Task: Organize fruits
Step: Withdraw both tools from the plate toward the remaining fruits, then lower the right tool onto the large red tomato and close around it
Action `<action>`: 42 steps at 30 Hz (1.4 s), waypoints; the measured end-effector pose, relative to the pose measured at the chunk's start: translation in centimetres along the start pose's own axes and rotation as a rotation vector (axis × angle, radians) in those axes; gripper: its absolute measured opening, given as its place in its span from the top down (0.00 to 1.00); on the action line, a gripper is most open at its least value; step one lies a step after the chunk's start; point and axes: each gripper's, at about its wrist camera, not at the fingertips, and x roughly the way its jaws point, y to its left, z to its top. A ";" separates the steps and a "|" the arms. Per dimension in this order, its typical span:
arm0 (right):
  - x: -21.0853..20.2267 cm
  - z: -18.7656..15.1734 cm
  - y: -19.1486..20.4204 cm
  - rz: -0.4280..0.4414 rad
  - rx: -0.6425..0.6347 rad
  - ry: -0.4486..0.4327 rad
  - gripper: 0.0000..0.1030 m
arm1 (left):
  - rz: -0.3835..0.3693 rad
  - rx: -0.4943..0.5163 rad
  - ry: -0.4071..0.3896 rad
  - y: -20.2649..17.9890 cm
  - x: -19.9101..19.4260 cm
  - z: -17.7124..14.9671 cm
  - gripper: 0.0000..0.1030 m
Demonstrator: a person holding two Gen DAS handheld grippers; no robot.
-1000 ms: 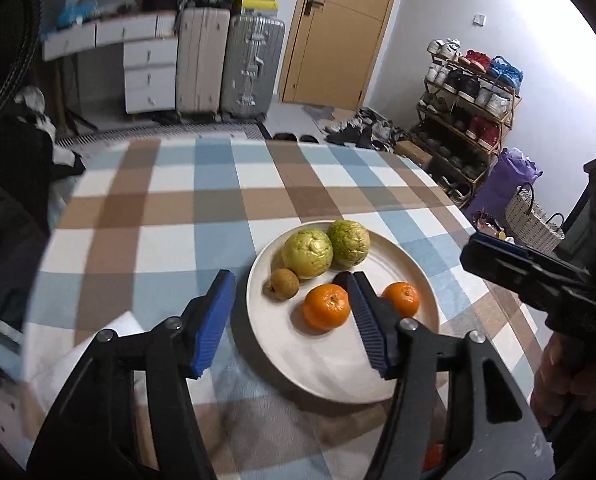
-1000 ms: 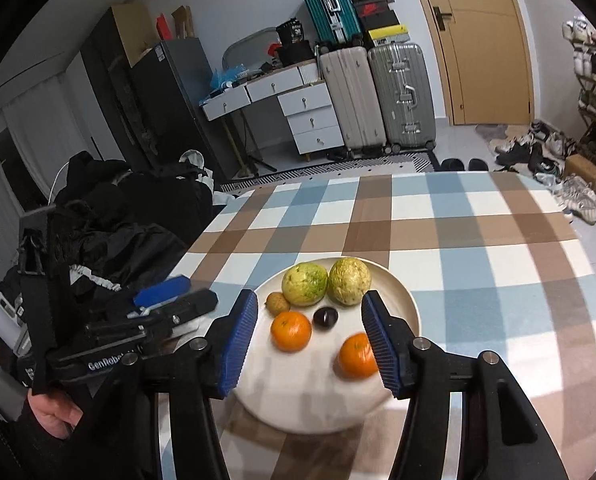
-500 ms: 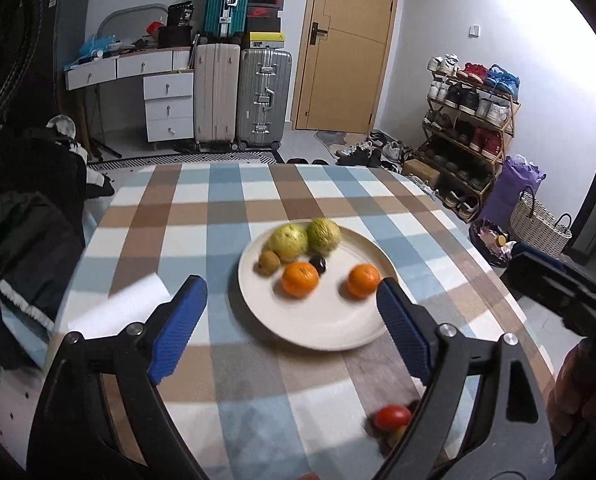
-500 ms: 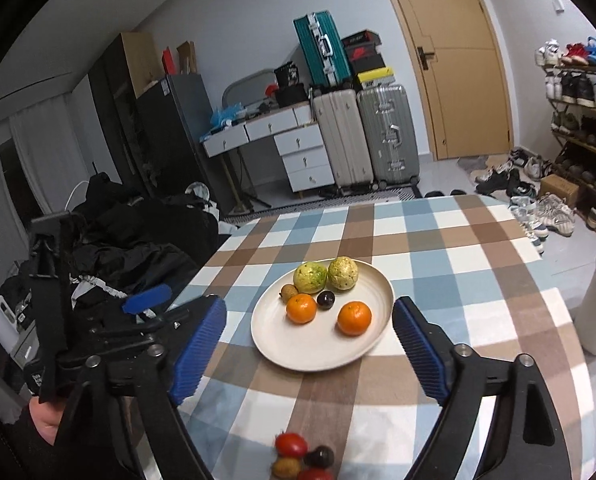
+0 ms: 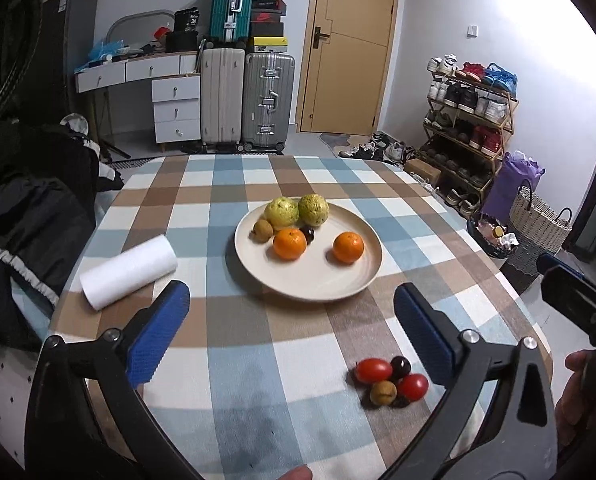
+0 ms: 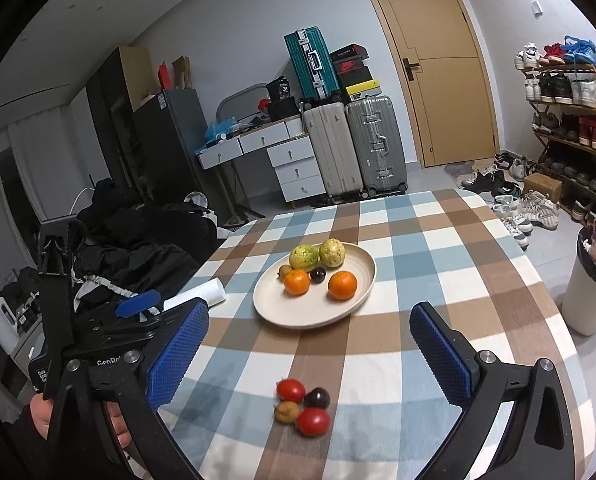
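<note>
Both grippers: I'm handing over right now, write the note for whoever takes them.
Left gripper open, empty. Right gripper open, empty, above the table.
On the plate: two green fruits, two oranges, a brown fruit, a dark fruit.
Left to do: small pile on the cloth near you, two tomatoes, one dark, one brown.
Paper roll lies left of the plate.

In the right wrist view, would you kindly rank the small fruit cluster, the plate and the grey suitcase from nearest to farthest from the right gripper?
1. Small fruit cluster: on the cloth, just ahead of the open right gripper.
2. Plate: mid-table, beyond the cluster.
3. Grey suitcase: on the floor past the table's far edge, left of the door.
</note>
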 end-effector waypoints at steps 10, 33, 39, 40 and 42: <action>0.0 -3.3 0.1 -0.033 -0.039 0.038 0.00 | -0.011 -0.015 0.049 0.3 0.6 -3.1 0.01; 6.1 -9.3 -1.8 0.036 0.067 0.253 0.01 | -0.016 -0.059 0.168 1.9 5.7 -7.5 0.01; 7.3 -9.8 -2.7 0.069 0.125 0.286 0.15 | -0.016 -0.050 0.183 1.7 6.3 -7.5 0.01; 7.4 -9.7 -2.8 0.074 0.131 0.291 0.22 | -0.013 -0.048 0.185 1.7 6.3 -7.5 0.01; 7.5 -9.7 -2.9 0.082 0.135 0.292 0.24 | -0.006 -0.045 0.188 1.6 6.5 -7.5 0.01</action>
